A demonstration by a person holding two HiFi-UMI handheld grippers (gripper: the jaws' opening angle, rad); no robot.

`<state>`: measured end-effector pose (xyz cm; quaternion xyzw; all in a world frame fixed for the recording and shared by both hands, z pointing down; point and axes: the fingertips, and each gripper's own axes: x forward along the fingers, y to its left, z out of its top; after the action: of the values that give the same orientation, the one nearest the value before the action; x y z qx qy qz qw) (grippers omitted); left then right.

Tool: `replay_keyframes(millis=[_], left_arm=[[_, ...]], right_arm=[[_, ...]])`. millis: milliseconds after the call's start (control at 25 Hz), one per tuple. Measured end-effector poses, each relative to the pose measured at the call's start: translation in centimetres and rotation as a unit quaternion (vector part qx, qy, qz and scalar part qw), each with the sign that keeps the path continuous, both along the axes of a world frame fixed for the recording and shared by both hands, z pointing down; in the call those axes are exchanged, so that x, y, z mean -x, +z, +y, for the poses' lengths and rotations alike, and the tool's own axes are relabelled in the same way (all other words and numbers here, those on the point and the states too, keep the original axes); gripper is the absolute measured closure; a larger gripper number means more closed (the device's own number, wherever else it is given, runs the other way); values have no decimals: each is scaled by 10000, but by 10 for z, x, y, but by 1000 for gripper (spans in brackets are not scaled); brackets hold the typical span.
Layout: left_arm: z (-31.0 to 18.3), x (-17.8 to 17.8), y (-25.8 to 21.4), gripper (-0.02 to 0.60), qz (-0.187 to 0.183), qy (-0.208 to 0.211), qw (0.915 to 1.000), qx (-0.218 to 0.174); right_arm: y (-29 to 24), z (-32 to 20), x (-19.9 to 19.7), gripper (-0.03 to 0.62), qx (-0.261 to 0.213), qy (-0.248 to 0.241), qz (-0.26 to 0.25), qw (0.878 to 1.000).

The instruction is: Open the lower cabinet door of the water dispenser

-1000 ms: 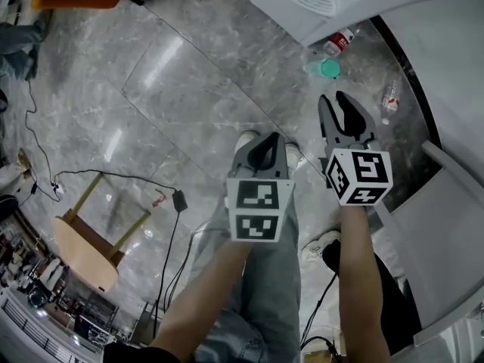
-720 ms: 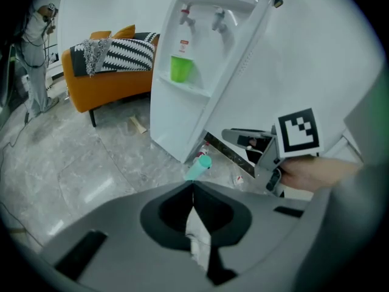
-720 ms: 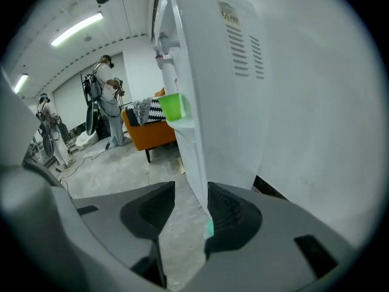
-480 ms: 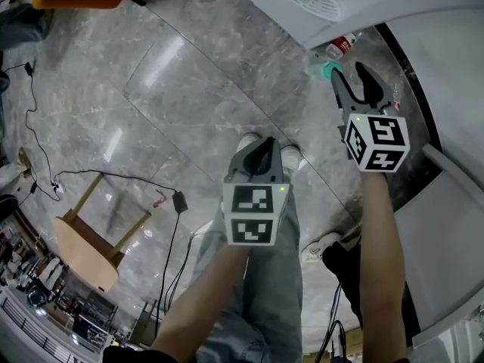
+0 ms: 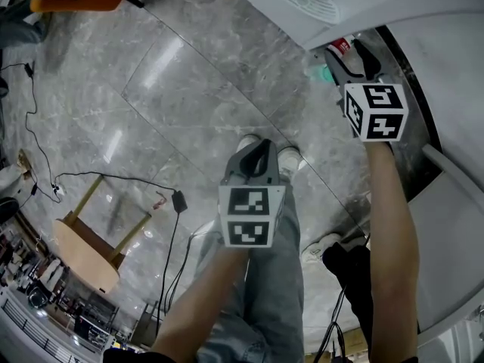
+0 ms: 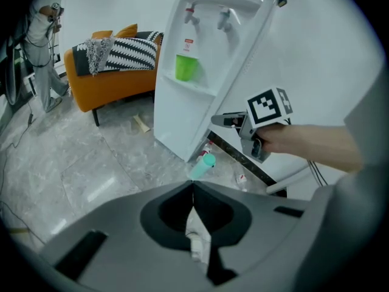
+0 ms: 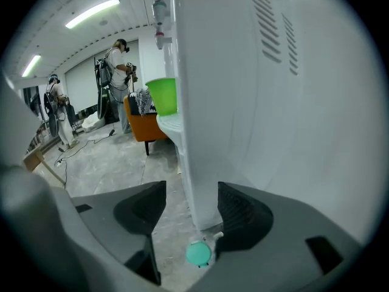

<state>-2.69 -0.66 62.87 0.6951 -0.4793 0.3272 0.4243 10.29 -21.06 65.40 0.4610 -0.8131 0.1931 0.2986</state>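
1. The right hand-held gripper (image 7: 191,188) is standing with its jaws spread wide and is gripping nothing. They have just been opening. Only the white front corner of the water dispenser (image 7: 243,102) is showing in the gap beyond them, and it looks untouched.
2. Compared with a second ago, the head view is showing this hand-held gripper reaching much farther from the person's legs. It is now arriving at the foot of the dispenser, by its side wall.
3. The left hand-held gripper (image 6: 192,190) is hanging with its jaws closed tip to tip and is holding nothing. It is staying over the person's white shoes (image 5: 290,156), hardly shifted.
4. The lower cabinet door (image 6: 179,123) is appearing as the plain white front panel below the drip shelf, where a green cup (image 6: 186,67) is standing. It is sitting flush, so it looks closed. No handle is showing.
5. A teal-capped bottle (image 7: 198,253) is lying on the grey marble floor (image 5: 166,89) at the dispenser's foot, just beyond the right jaws. A red-labelled bottle (image 5: 342,44) is lying near it. An orange sofa (image 6: 109,78) is standing well apart.
6. Judging from this, the approach is under way and the widened jaws seem to be readying for the door's edge. The opening itself is not yet begun. The hand-held gripper is facing the corner, so it will probably need to find the door's free edge.
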Motion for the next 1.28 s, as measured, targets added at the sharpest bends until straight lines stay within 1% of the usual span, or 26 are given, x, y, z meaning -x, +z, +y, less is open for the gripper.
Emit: replay_keyframes(millis=[160, 360, 480, 680, 760, 840, 920, 1120, 1280], left_arm=[[0, 0, 1, 569, 6, -5, 10000, 9], [-1, -2, 0, 569, 24, 8, 10000, 19], [0, 0, 1, 571, 30, -2, 10000, 36], [4, 1, 4, 569, 52, 29, 10000, 44], [5, 2, 5, 569, 46, 45, 10000, 39], [7, 4, 6, 569, 55, 21, 10000, 72], [10, 4, 7, 569, 66, 37, 9999, 92], [18, 7, 10, 569, 36, 43, 9999, 98], [17, 9, 11, 569, 71, 24, 9999, 100]], right_arm=[[5, -10, 3, 326, 75, -40, 26, 10000], [12, -21, 4, 326, 151, -171, 173, 9996], [15, -25, 4, 326, 167, -80, 200, 9996], [18, -23, 4, 329, 47, 28, 376, 9993], [18, -23, 5, 342, 42, 65, 374, 9993], [18, -22, 7, 342, 66, 96, 365, 9993], [17, -22, 7, 362, 109, 162, 317, 9993], [16, -21, 7, 370, 157, 238, 306, 9991], [15, -22, 5, 399, 163, 317, 310, 9989]])
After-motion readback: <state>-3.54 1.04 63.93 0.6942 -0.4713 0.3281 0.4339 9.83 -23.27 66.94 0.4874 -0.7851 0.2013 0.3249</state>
